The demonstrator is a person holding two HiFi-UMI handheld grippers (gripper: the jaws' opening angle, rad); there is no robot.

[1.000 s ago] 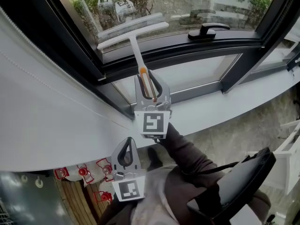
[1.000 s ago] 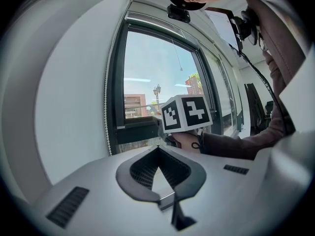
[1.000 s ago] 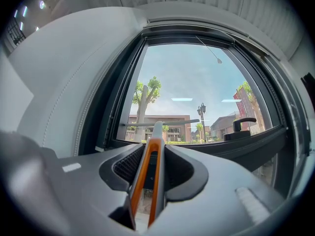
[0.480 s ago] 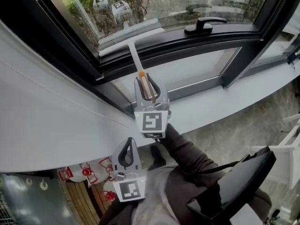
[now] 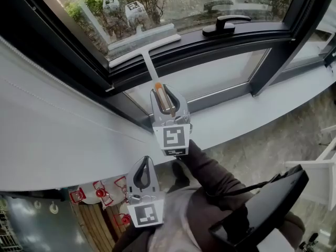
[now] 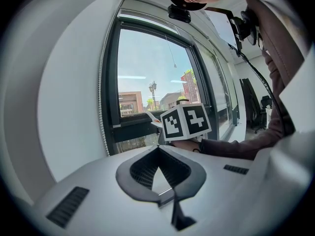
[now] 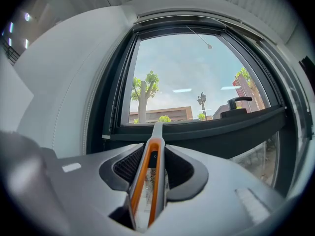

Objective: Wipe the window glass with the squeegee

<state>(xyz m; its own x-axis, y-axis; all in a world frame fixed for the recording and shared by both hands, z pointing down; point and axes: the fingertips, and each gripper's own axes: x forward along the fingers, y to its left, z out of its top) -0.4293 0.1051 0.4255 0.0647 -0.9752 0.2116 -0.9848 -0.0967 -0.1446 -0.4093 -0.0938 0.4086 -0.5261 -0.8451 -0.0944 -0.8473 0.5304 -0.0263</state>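
The squeegee [image 5: 148,51] has a white T-shaped blade and a white handle with orange edges. Its blade lies across the bottom of the window glass [image 5: 178,4], just above the dark lower frame. My right gripper [image 5: 165,96] is shut on the squeegee's handle [image 7: 150,181], which runs up between the jaws toward the glass [image 7: 187,77]. My left gripper [image 5: 140,173] hangs lower, near the person's body, shut with nothing in it. In the left gripper view my left gripper [image 6: 158,151] points at the right gripper's marker cube [image 6: 186,122].
A black window handle [image 5: 223,24] sits on the frame right of the blade. A white sill [image 5: 241,117] runs below the lower pane. A white wall panel [image 5: 52,135] fills the left. Red valves [image 5: 100,193] and a black bag [image 5: 262,209] lie below.
The squeegee blade has slid slightly down the glass toward the lower frame, with the right gripper still shut on the handle. The left gripper has stayed in place.
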